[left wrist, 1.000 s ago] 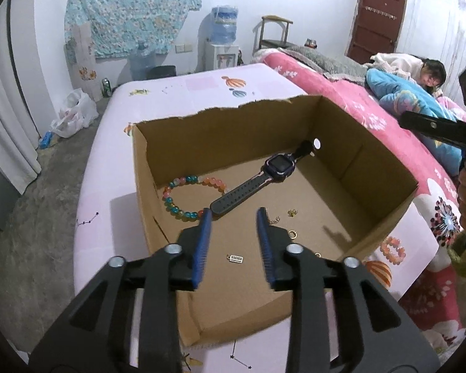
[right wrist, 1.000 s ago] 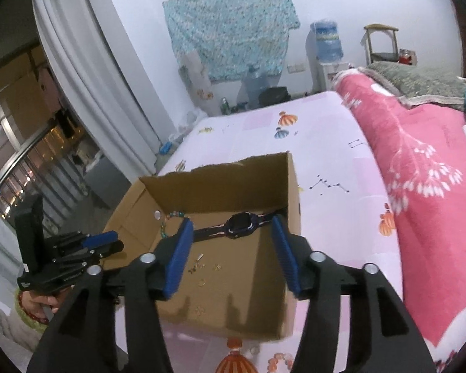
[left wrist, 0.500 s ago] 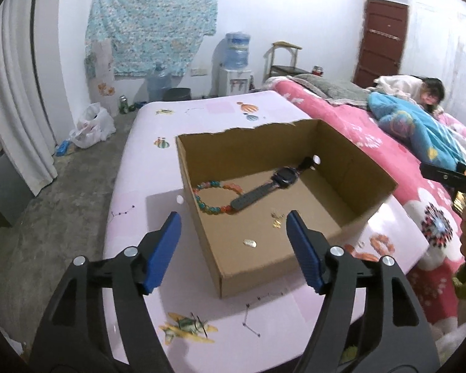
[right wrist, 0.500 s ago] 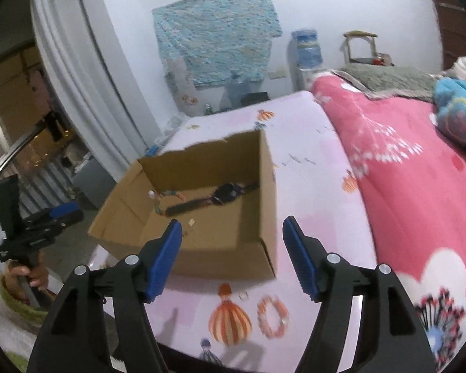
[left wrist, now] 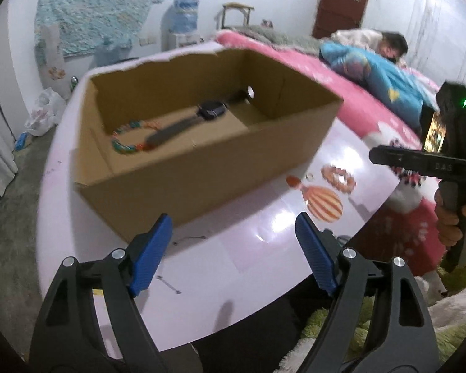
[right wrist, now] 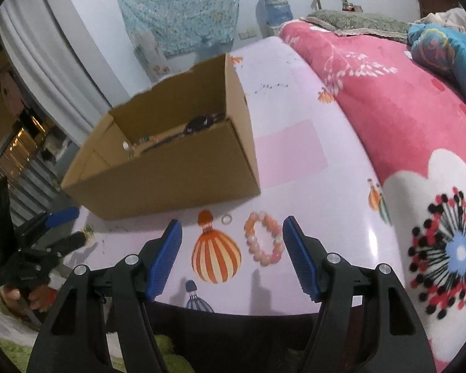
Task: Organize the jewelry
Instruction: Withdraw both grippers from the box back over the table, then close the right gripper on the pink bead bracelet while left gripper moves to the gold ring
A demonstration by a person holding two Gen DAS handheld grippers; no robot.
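An open cardboard box [left wrist: 202, 161] stands on the pale pink sheet. Inside lie a dark wristwatch [left wrist: 212, 108] and a multicoloured bead bracelet [left wrist: 124, 143]. A pink bead bracelet [right wrist: 264, 239] and a small ring [right wrist: 226, 219] lie on the sheet outside the box, near the front edge. My right gripper [right wrist: 232, 222] hovers over them, open, the bracelet just inside its right finger. My left gripper [left wrist: 233, 220] hangs in front of the box's near wall, its jaws opening with nothing between them. The left wrist view also shows the pink bracelet [left wrist: 338, 178].
A person [left wrist: 388, 46] lies at the far end of the bed under a blue blanket [left wrist: 372, 74]. A pink floral cover [right wrist: 404, 118] fills the right side. A green rug [left wrist: 335, 320] lies below the bed's near edge. A water dispenser [right wrist: 275, 6] stands by the far wall.
Both grippers have drawn back from over the box toward the bed's near edge and sunk lower. The left jaws have spread much wider; the right jaws widened a little.
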